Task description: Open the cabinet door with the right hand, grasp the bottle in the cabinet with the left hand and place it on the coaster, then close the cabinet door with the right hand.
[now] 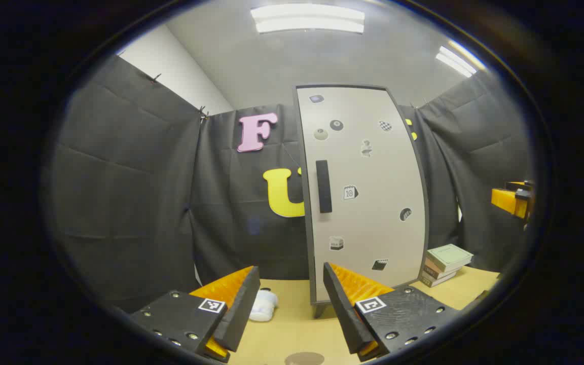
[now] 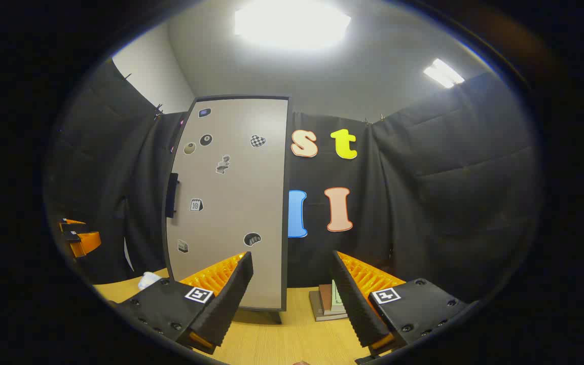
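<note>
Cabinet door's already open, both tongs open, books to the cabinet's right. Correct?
Not quite: the door is shut, its handle untouched, as the left gripper view shows. Both tongs, left and right, are open; books sit right of the cabinet.

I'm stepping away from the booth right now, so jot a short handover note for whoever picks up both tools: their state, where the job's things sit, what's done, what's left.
Left tool: open, holding nothing, facing the cabinet.
Right tool: open, holding nothing, also in front of the cabinet.
Tall grey cabinet door with stickers: shut; its dark vertical handle is untouched.
Bottle: presumably behind the door, unseen.
Round brown coaster: on the wooden table, at the bottom edge of the left gripper view.
Done: nothing yet.
Left: right tool opens the door, left tool moves the bottle to the coaster, right tool shuts the door.
</note>
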`<act>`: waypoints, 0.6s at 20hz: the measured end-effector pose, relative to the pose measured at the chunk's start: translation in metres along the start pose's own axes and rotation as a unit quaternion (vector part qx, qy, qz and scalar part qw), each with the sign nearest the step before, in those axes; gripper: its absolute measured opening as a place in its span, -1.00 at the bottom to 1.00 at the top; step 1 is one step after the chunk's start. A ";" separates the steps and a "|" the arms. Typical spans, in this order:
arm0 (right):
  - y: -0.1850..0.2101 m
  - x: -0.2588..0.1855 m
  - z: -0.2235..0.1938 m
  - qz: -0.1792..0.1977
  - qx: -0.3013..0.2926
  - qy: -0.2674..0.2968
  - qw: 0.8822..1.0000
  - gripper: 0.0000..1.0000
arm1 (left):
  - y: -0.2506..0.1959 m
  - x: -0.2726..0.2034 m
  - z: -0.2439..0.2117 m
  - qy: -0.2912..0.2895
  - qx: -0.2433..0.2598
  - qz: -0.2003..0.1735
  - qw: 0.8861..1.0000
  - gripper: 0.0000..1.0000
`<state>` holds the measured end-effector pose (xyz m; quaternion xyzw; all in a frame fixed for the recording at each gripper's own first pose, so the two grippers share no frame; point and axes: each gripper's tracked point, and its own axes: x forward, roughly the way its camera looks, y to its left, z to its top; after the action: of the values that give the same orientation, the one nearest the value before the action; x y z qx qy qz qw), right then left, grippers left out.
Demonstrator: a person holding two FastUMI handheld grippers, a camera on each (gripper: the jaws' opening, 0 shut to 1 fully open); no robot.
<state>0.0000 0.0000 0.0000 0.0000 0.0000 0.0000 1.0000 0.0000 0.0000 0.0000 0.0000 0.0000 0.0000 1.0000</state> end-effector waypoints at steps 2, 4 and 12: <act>-0.002 0.000 0.001 0.000 -0.003 -0.001 1.000 0.94 | -0.002 0.001 0.001 -0.002 0.001 0.000 1.000 0.56; -0.004 0.001 0.000 0.000 -0.004 0.000 1.000 0.94 | -0.004 0.002 0.003 -0.005 0.002 -0.001 1.000 0.56; -0.013 0.005 -0.004 0.003 -0.003 0.001 1.000 0.94 | -0.010 -0.001 0.007 -0.008 0.007 0.003 1.000 0.55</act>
<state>0.0046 -0.0131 -0.0041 -0.0032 0.0009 0.0035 1.0000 -0.0006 -0.0098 0.0074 0.0068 -0.0080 0.0025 0.9999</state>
